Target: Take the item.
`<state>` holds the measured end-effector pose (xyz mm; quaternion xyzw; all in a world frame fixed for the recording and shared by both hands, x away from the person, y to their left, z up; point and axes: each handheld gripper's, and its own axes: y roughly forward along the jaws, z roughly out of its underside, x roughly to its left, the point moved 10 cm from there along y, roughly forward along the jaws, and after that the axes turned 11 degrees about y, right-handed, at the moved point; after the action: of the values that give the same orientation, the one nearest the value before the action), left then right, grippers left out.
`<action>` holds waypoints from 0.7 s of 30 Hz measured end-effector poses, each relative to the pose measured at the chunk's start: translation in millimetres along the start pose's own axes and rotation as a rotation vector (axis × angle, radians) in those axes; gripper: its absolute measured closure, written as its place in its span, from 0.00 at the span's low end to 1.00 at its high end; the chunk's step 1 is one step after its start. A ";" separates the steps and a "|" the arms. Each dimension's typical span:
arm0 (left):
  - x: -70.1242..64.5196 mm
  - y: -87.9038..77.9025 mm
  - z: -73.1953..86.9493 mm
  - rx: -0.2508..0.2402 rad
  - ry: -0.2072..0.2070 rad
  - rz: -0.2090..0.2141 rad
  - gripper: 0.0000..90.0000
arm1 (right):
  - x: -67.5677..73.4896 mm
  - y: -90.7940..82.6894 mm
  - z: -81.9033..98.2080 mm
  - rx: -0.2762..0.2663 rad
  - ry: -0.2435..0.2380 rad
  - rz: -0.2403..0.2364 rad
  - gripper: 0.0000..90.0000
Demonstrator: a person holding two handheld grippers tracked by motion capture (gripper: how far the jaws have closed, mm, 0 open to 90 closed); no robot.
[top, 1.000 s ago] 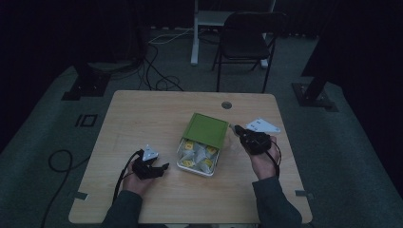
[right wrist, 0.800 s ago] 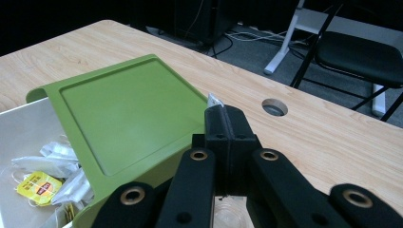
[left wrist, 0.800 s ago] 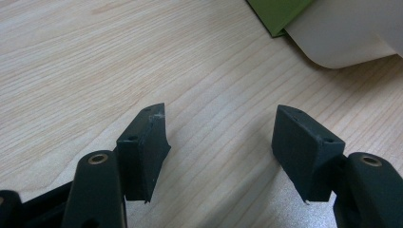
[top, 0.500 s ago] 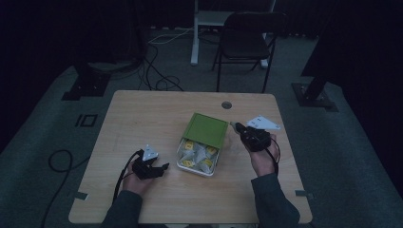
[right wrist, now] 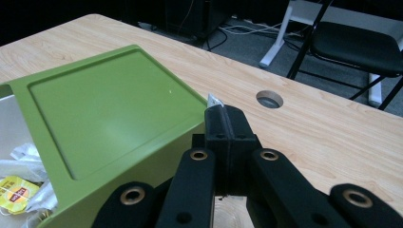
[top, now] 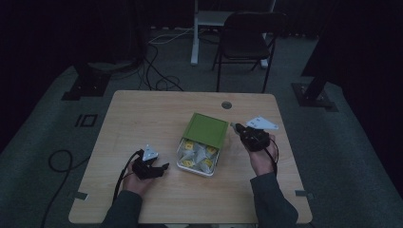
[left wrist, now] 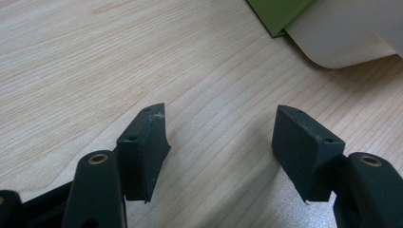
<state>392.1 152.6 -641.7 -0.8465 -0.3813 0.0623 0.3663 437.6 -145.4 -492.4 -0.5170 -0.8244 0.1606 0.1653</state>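
Right hand-held gripper (right wrist: 223, 114): jaws pressed together, with a small silvery scrap pinched at the tips, its nature indeterminable. It is positioned just beside the green lid (right wrist: 109, 123) of the tea-bag box (top: 197, 159), which lies to its left on the bench (top: 157, 114). Left hand-held gripper (left wrist: 218, 137): jaws wide apart, nothing between them, low over bare bench. The box corner lies ahead, to its right.

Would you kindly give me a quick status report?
Left gripper open, empty. Right gripper shut beside green lid. Tea-bag box open. Nothing blocking.
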 end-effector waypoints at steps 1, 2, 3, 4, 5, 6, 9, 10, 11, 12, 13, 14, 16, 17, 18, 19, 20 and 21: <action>0.0 0.0 0.0 -0.001 0.000 0.000 0.42 | -0.8 0.6 0.8 0.001 0.002 -0.001 1.00; 0.0 0.0 0.0 0.000 0.000 0.000 0.42 | -1.4 0.9 1.3 0.002 0.001 -0.002 1.00; 0.0 0.0 0.0 0.000 0.000 0.000 0.42 | -2.0 1.2 2.2 0.004 0.004 0.000 1.00; 0.0 0.0 0.0 0.000 0.000 0.000 0.42 | -2.7 1.4 2.7 0.005 0.004 0.001 1.00; 0.0 0.0 0.0 0.000 0.000 0.000 0.42 | -2.9 1.7 3.1 0.006 0.005 0.001 1.00; 0.2 0.0 0.0 -0.001 0.001 -0.001 0.42 | -3.5 2.0 3.6 0.006 0.005 0.002 1.00; 0.0 0.0 0.0 0.000 0.000 0.000 0.42 | -4.9 2.7 5.1 0.009 0.006 0.005 1.00; 0.0 -0.1 0.1 0.001 0.000 0.001 0.42 | -5.5 3.0 5.9 0.013 0.006 0.008 1.00; -0.1 -0.1 0.1 0.001 0.000 0.001 0.42 | -5.8 3.2 6.1 0.013 0.006 0.009 1.00; -0.1 -0.1 0.1 0.001 0.000 0.001 0.42 | -6.1 3.3 6.4 0.013 0.007 0.009 1.00; -0.1 -0.1 0.1 0.001 0.000 0.001 0.42 | -6.1 3.3 6.4 0.013 0.007 0.009 1.00; -0.1 -0.1 0.1 0.001 0.000 0.001 0.42 | -6.6 3.4 6.6 0.014 0.007 0.010 1.00; -0.1 -0.1 0.1 0.001 -0.001 0.001 0.42 | -7.1 4.4 7.8 0.023 0.008 0.006 0.99; -0.2 -0.1 0.1 0.001 -0.001 0.002 0.42 | -7.2 5.0 8.6 0.031 0.009 0.004 0.92; -0.2 -0.1 0.1 0.001 -0.001 0.002 0.42 | -8.2 5.8 9.4 0.036 0.012 0.009 0.89; -0.2 0.0 0.0 0.000 -0.001 0.001 0.42 | -8.2 5.8 9.4 0.036 0.012 0.009 0.89; -0.2 0.0 0.0 0.000 -0.001 0.001 0.42 | -9.5 6.0 10.6 0.039 0.019 0.014 0.86; -0.2 -0.1 0.1 0.001 -0.001 0.001 0.42 | -10.1 5.8 11.0 0.038 0.020 0.018 0.85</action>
<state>392.0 152.6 -641.8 -0.8465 -0.3810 0.0632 0.3665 441.5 -153.2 -505.9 -0.5225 -0.8149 0.1726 0.1821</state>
